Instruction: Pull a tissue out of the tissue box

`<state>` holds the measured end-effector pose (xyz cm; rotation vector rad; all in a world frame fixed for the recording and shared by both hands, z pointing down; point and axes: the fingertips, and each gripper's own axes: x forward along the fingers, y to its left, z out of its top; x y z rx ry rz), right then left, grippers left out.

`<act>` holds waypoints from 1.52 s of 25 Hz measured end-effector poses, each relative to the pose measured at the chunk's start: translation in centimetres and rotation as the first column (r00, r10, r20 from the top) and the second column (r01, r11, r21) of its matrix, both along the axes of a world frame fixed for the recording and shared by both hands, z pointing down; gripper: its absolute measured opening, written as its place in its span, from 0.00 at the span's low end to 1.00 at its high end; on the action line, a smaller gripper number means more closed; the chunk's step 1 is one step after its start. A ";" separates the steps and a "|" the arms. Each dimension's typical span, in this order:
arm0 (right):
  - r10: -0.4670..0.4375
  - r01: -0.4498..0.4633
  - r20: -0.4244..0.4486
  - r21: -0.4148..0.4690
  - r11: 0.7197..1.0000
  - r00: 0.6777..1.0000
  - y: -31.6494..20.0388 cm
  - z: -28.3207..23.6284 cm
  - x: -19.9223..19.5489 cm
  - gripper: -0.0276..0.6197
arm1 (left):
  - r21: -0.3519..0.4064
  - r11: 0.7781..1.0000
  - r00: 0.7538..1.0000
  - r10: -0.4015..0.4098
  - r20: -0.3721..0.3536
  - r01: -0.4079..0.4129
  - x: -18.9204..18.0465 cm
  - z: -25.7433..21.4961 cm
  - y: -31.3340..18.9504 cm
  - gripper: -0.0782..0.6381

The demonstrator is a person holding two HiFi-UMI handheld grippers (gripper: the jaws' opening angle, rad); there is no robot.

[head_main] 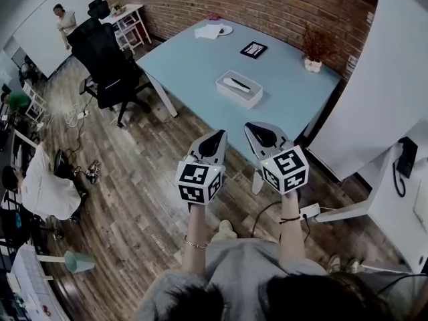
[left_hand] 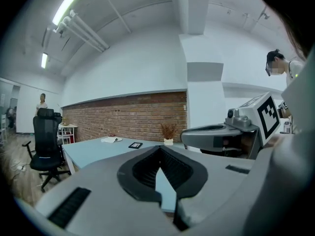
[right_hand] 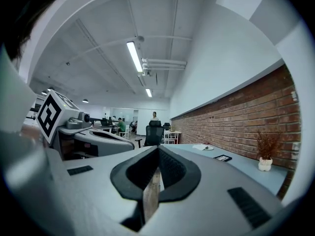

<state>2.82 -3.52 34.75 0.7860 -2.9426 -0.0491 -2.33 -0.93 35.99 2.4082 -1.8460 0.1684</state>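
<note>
The white tissue box (head_main: 239,88) lies flat on the light blue table (head_main: 187,62), with a tissue showing at its top slot. Both grippers hover side by side over the wooden floor, short of the table's near edge and pointing toward the box. The left gripper (head_main: 221,134) is shut with nothing in it; in its own view the jaw tips (left_hand: 160,149) meet. The right gripper (head_main: 249,127) is also shut and empty, tips together (right_hand: 158,149). In both gripper views the box is hidden behind the jaws.
A black office chair (head_main: 107,62) stands at the table's left end. On the table are papers (head_main: 212,31), a black tray (head_main: 253,49) and a potted dried plant (head_main: 314,52). A white partition (head_main: 394,79) flanks the right. People are at the far left (head_main: 40,189).
</note>
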 end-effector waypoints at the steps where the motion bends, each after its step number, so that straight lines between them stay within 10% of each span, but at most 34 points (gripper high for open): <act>1: 0.001 -0.001 0.000 0.000 1.000 1.000 -0.4 0.0 -0.5 0.04 | 0.001 1.000 1.000 0.001 0.002 -0.001 -0.6 0.0 -0.4 0.11; 38: 0.148 -0.152 -0.065 -0.052 0.987 0.987 -11.2 4.4 -8.1 0.04 | -0.064 0.991 0.992 0.115 -0.055 -0.118 -9.4 4.4 -10.8 0.11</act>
